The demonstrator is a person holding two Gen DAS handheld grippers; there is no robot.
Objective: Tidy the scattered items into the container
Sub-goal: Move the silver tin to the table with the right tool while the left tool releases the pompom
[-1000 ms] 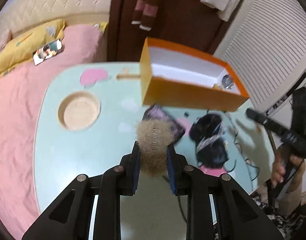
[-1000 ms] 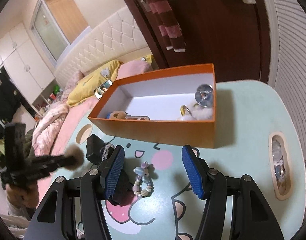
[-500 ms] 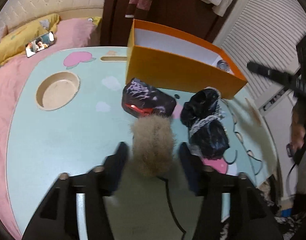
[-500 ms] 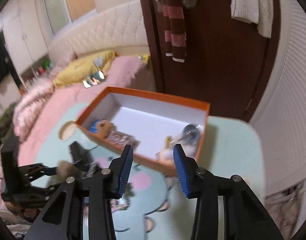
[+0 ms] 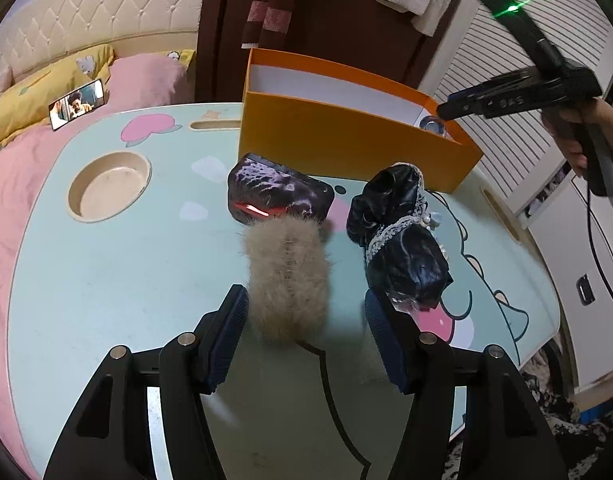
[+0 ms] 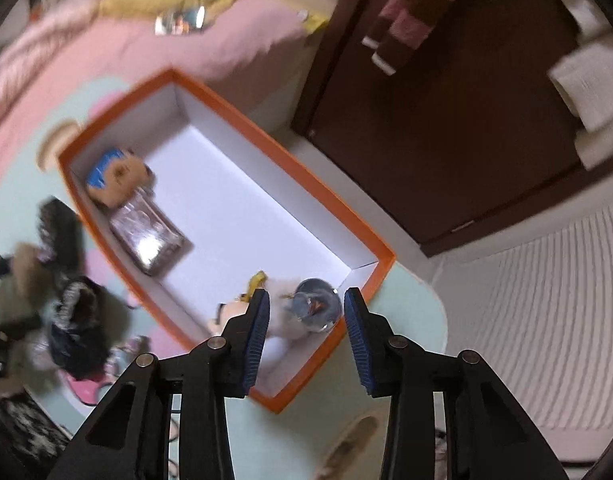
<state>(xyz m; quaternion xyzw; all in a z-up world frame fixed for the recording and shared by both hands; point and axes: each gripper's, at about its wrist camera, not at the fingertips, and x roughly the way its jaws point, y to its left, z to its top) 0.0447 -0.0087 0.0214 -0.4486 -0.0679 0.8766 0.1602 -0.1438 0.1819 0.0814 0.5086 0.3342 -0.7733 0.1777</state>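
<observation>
My left gripper is open, with a tan furry item lying on the table between its fingers. A dark shiny packet lies just beyond it and a black lace-trimmed item to the right. The orange box stands at the back. My right gripper is open and empty, held above the near corner of the orange box. Inside are a blue and brown plush toy, a shiny packet and a round glassy ball. It also shows in the left wrist view.
The mint table has a round cup recess at the left and a slot at the right edge. A pink bed with a phone lies beyond. A dark door and slatted wall stand behind the box.
My left gripper has opened and let the tan furry item down on the table. My right gripper has risen from the table and swung over the orange box.
</observation>
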